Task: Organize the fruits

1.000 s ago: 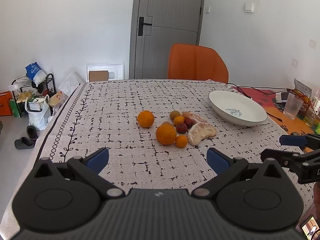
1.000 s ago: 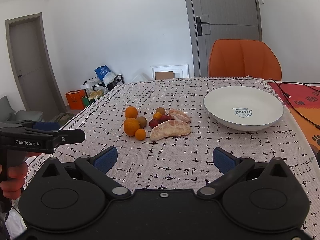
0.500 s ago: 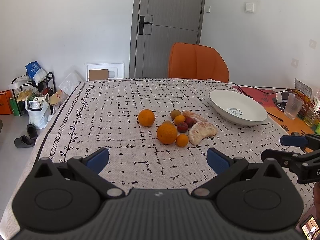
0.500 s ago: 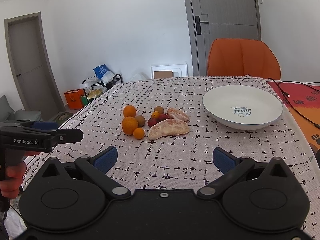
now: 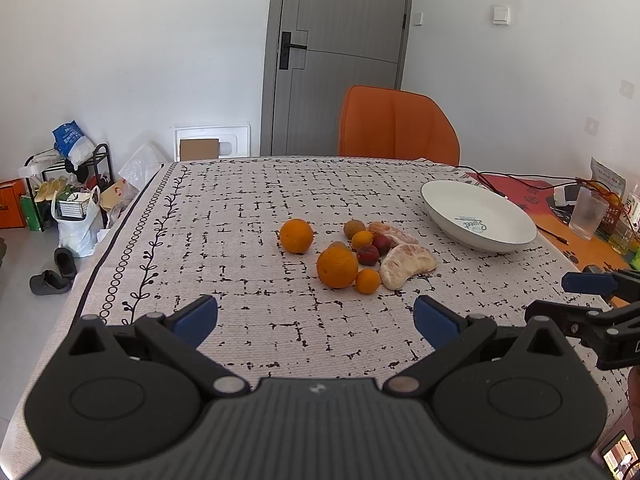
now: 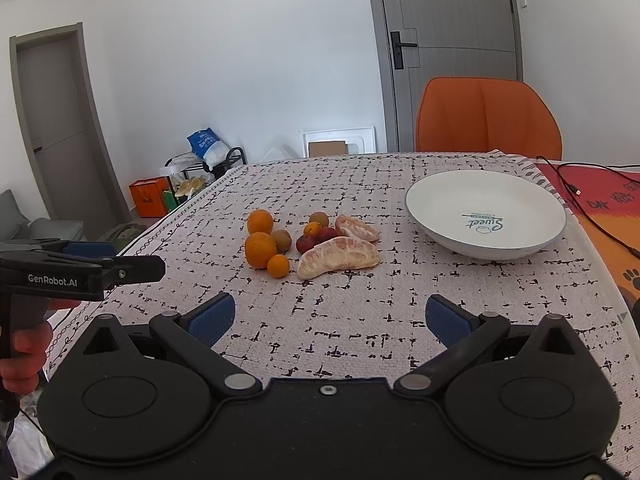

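Observation:
A cluster of fruit lies mid-table: a large orange [image 5: 337,267], a second orange [image 5: 296,235] apart to its left, a small orange [image 5: 367,281], a peeled pomelo wedge [image 5: 407,265], dark red fruits [image 5: 368,255] and a kiwi [image 5: 354,228]. An empty white bowl [image 5: 478,216] sits to the right of them. My left gripper [image 5: 316,318] is open, short of the fruit, holding nothing. My right gripper [image 6: 330,318] is open too, near the front edge, facing the pomelo wedge [image 6: 338,257], the large orange [image 6: 260,250] and the bowl [image 6: 485,213].
An orange chair [image 5: 398,132] stands behind the table. Cables [image 5: 520,180], a plastic cup [image 5: 587,214] and clutter fill the table's right end. Bags, a rack [image 5: 68,184] and shoes sit on the floor to the left. A hand [image 6: 24,354] holds the left gripper's handle.
Both grippers have crept slightly forward toward the fruit; the fruit and bowl sit a little lower in the right wrist view. Nothing was grasped.

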`<action>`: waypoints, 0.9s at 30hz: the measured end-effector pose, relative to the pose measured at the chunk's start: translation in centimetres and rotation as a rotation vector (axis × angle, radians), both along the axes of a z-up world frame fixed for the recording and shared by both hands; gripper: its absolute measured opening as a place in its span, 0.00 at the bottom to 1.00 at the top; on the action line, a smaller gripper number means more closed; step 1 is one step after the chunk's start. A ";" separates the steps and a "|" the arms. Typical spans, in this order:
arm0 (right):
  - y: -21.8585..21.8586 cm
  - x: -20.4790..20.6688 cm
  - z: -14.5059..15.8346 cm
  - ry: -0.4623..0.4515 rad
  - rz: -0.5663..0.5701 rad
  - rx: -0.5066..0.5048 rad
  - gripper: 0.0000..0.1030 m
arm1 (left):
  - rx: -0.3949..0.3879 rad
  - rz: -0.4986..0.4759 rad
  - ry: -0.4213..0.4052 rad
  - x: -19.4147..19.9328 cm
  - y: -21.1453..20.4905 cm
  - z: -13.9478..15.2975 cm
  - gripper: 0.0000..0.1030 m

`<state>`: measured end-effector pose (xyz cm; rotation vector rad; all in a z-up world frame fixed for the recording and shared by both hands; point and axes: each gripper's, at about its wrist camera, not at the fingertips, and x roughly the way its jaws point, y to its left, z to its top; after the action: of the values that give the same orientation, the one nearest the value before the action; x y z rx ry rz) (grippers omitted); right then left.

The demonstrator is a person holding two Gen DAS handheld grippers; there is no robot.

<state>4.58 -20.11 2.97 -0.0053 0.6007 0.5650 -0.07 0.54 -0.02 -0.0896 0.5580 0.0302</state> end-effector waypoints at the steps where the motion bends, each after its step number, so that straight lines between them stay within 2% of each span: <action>1: 0.0 0.0 0.0 -0.001 0.000 0.000 1.00 | 0.000 0.000 0.000 0.0 0.0 0.0 1.00; 20: -1.0 0.8 0.0 -0.016 -0.025 0.030 1.00 | -0.007 -0.007 -0.025 0.2 0.3 -0.3 1.00; 27: -0.6 2.2 -0.7 0.017 0.017 0.067 1.00 | -0.013 -0.016 -0.020 1.8 0.6 -0.7 0.98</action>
<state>6.74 -20.72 2.27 0.0578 0.5986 0.6023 1.75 1.18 -0.75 -0.0974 0.5389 0.0099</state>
